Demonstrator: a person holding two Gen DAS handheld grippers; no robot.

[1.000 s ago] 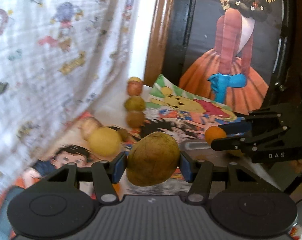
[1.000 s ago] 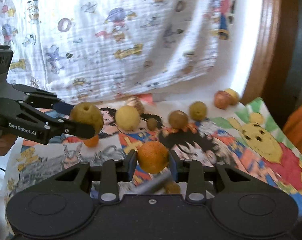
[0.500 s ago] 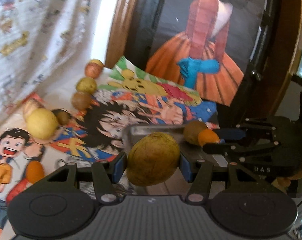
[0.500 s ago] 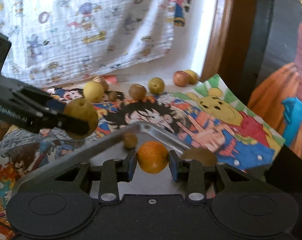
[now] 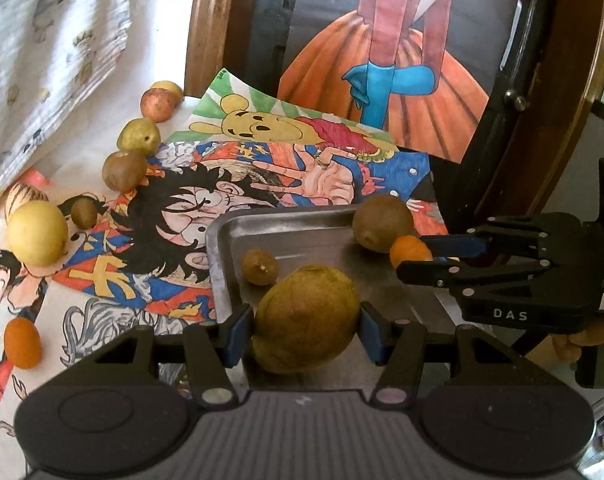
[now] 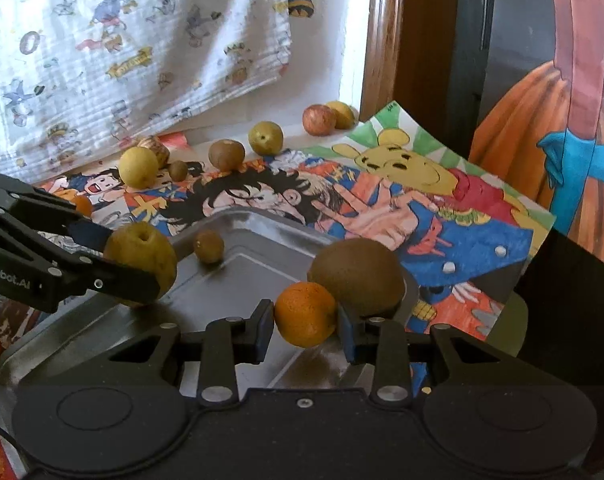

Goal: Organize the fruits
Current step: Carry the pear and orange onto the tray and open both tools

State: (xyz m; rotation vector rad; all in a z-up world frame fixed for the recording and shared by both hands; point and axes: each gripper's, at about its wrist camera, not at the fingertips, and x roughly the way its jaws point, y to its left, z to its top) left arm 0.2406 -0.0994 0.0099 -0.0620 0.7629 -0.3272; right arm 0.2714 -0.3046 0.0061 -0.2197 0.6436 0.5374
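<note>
Two fruits are being carried over the metal tray (image 5: 221,248) at once, so the drop-off is being judged as the step in hand. Each fruit should be lowered close to the tray floor before the jaws are opened, since round fruit is likely to roll; the orange should be set clear of the brown fruit (image 6: 358,276) sitting just beside it, and the pear kept off the small brown fruit (image 5: 259,266) lying just ahead of it. The left gripper (image 5: 306,334) is being held clamped on the yellow-green pear (image 5: 306,330), jaws spread fairly wide around it, over the tray's near left edge. The right gripper (image 6: 305,326) is being held closed on the small orange (image 6: 305,314), jaws at a narrower gap, above the tray's right part. More fruit is being left scattered on the cartoon posters (image 5: 302,176), outside the tray.
</note>
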